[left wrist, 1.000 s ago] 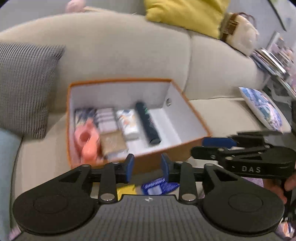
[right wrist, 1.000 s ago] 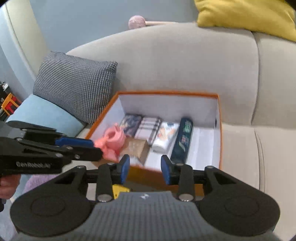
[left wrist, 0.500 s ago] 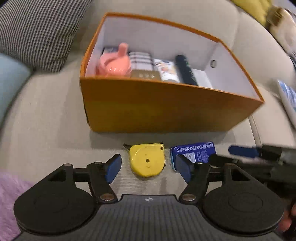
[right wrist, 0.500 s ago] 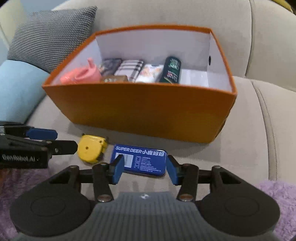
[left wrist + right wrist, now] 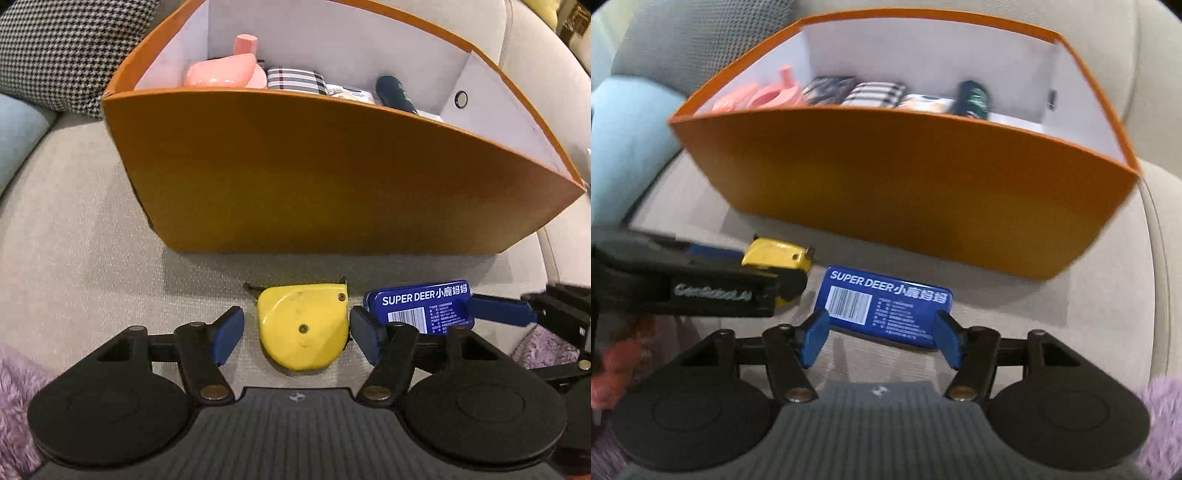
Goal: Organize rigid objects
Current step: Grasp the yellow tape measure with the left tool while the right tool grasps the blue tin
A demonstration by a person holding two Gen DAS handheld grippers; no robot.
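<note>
1. Two grippers work low over the sofa seat [image 5: 74, 221]. The left gripper [image 5: 295, 330] has its jaws spread wide around the yellow tape measure [image 5: 303, 326], one pad at its nine o'clock with a clear gap, the other just beside its three o'clock edge; nothing is gripped yet.
2. Likewise, the right gripper [image 5: 880, 338] is wide open, its blue pads flanking the near end of the blue tin [image 5: 886, 308] without visibly pinching it.
3. Both items lie flat on the cushion, side by side, just in front of the orange box [image 5: 314, 177] at twelve o'clock.
4. I judge the tape measure to be stiff and fairly dense, with a smooth plastic shell that could slip; squeezing across its flat-sided middle looks safest.
5. That tin looks rigid, light and glossy, so a hold across its short width near the middle should keep it from pivoting.
6. Farther off, inside the box, a pink plastic piece [image 5: 225, 72], a checked case [image 5: 295, 78], a pale packet and a dark tube [image 5: 395, 94] sit in a row.
7. Its front wall hides their lower parts and the floor, so free room is hard to judge; the right view is blurred.
</note>
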